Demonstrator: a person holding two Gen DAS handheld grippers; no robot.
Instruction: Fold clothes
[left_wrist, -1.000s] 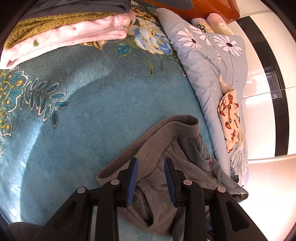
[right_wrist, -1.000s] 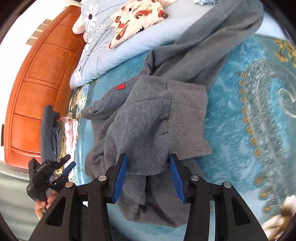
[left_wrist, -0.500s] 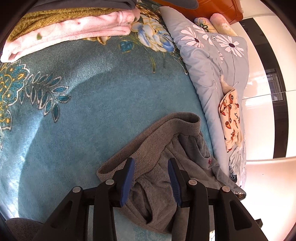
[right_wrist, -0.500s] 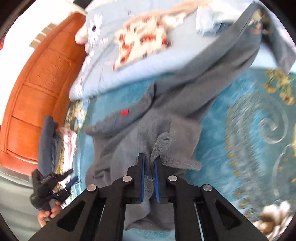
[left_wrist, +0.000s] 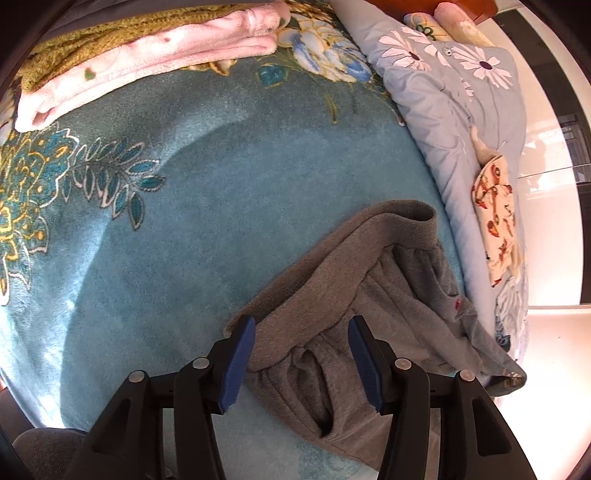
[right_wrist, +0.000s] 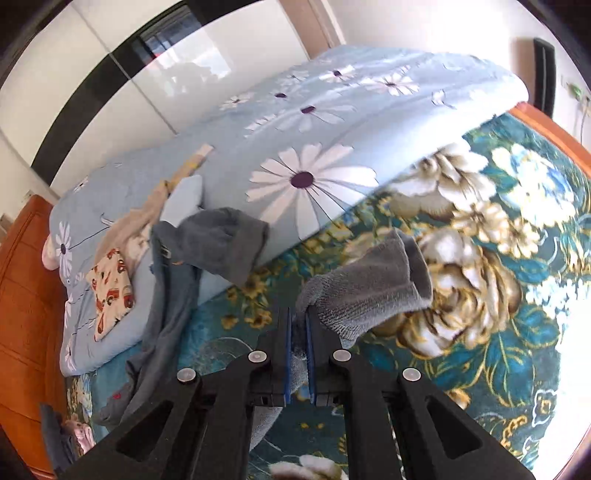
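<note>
Item: grey sweatpants (left_wrist: 369, 295), fleece knit, ribbed at waistband and cuff. They are lying crumpled on the teal floral bedspread (left_wrist: 184, 221), just beside the daisy-print duvet (left_wrist: 443, 96).

Left gripper (left_wrist: 301, 360): its jaws are opening, standing apart over the waistband; the fabric is lying between the pads, and nothing is pressing on it.

Right gripper (right_wrist: 298, 354): its jaws are pressing together on a ribbed cuff (right_wrist: 369, 288), which is being held up off the bedspread, the leg trailing away below.

Handling, as judged: soft, limp and light; it is sagging wherever unsupported. The ribbed bands are looking thickest and least likely to slip, so waistband and cuff are the places to pinch.

Markings: a small red tag (left_wrist: 458, 304) is showing near a pocket; no writing is readable on it.
</note>
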